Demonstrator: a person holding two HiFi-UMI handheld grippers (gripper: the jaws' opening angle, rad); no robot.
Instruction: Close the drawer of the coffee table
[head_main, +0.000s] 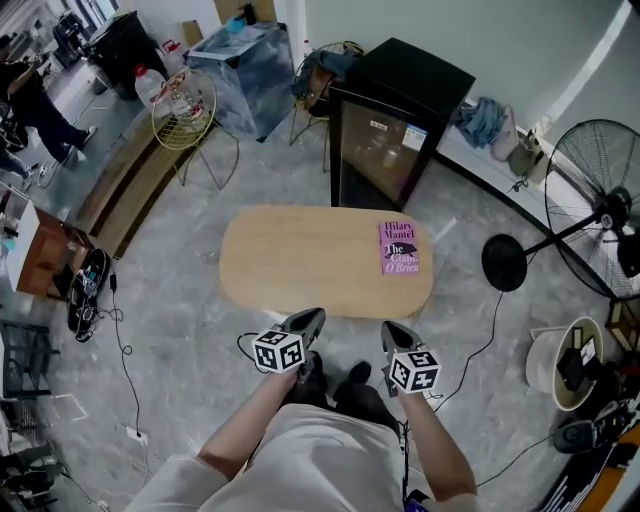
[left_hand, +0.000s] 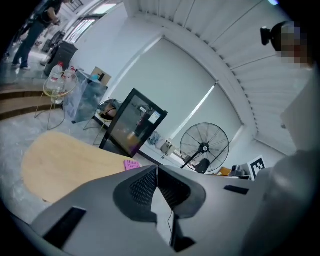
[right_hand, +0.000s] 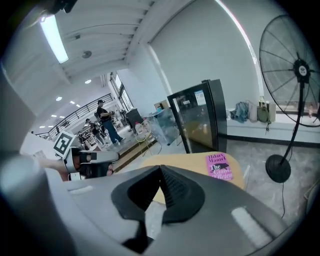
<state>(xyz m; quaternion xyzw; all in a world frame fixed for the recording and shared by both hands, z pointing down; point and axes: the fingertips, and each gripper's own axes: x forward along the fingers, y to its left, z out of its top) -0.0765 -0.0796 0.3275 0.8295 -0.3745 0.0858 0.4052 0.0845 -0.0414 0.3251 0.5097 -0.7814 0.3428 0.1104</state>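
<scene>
1. The jaws of the left gripper (head_main: 312, 318) are pressed together, pad against pad, and hold nothing
2. The jaws of the right gripper (head_main: 392, 332) are closed in the same way and are also empty
3. Both grippers hang in the air at the near side of the coffee table (head_main: 300, 262), above the floor and just before its near edge. They touch nothing and point toward the table and a little downward
4. The coffee table has an oval tabletop of light wood. A pink book (head_main: 400, 248) lies on it near the far right end
5. The drawer belongs to this table, but no view shows it. From above the tabletop covers everything under it, so I cannot tell on which side the drawer sits, or whether it stands open or is already shut
6. My judgement on handling: a drawer of such a table is probably a stiff, light wooden box that slides in and out. It needs a push, not a grip
7. The best place to touch it would be the middle of the front panel, with the jaws closed as they are now. A push near one corner could turn it crooked and make it jam
8. The table looks light and the floor smooth, so a hard push may move the whole table; a slow, steady one seems safer
</scene>
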